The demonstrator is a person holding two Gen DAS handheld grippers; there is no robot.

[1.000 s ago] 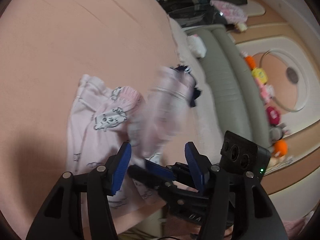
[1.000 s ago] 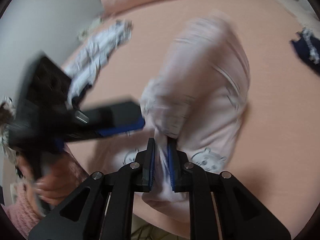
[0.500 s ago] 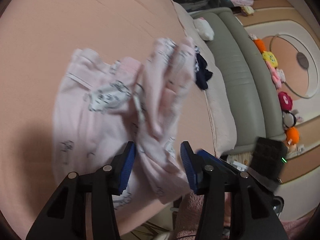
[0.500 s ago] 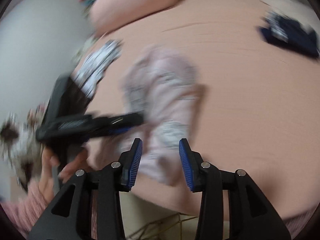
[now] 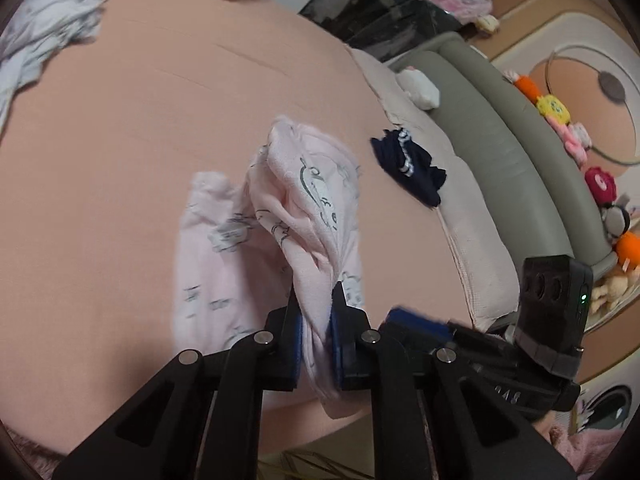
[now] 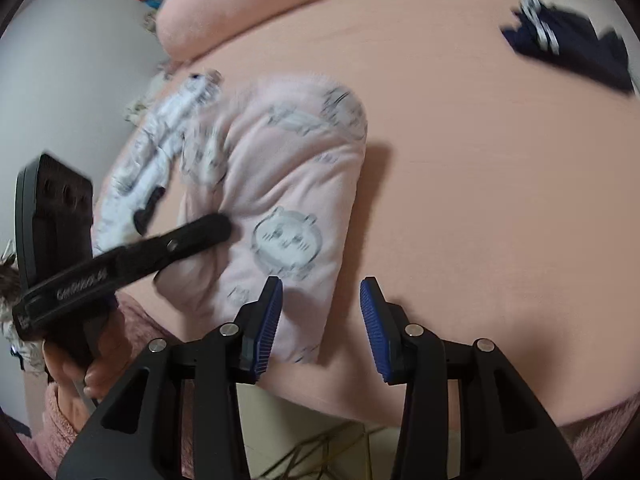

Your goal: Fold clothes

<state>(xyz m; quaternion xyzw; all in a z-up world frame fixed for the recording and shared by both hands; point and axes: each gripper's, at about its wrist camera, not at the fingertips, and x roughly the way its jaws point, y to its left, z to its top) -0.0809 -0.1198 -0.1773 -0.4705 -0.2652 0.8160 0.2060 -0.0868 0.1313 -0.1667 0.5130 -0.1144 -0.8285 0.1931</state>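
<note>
A pink garment [image 5: 224,272] printed with cartoon faces lies half bunched on the peach bed [image 5: 120,140]. My left gripper [image 5: 316,300] is closing its jaws, and its pads pinch a twisted fold of that fabric, lifting it off the sheet. In the right wrist view the same garment [image 6: 288,184] lies left of centre, with the left gripper's black finger [image 6: 188,236] dug into it. My right gripper [image 6: 322,284] hovers over the garment's near right edge with its jaws opening. Nothing is between its blue pads.
A navy garment [image 5: 408,168] lies near the bed's right side, and a white patterned one [image 6: 160,152] lies at the left. A pink pillow [image 6: 240,8] sits at the head. A grey-green sofa [image 5: 500,152] with plush toys [image 5: 556,108] runs beside the bed. A person's hand [image 6: 92,364] holds the left gripper.
The right gripper let go of the pink garment and opened, drawing back to its right edge. The left gripper moved in and shut on a fold of it, raising it.
</note>
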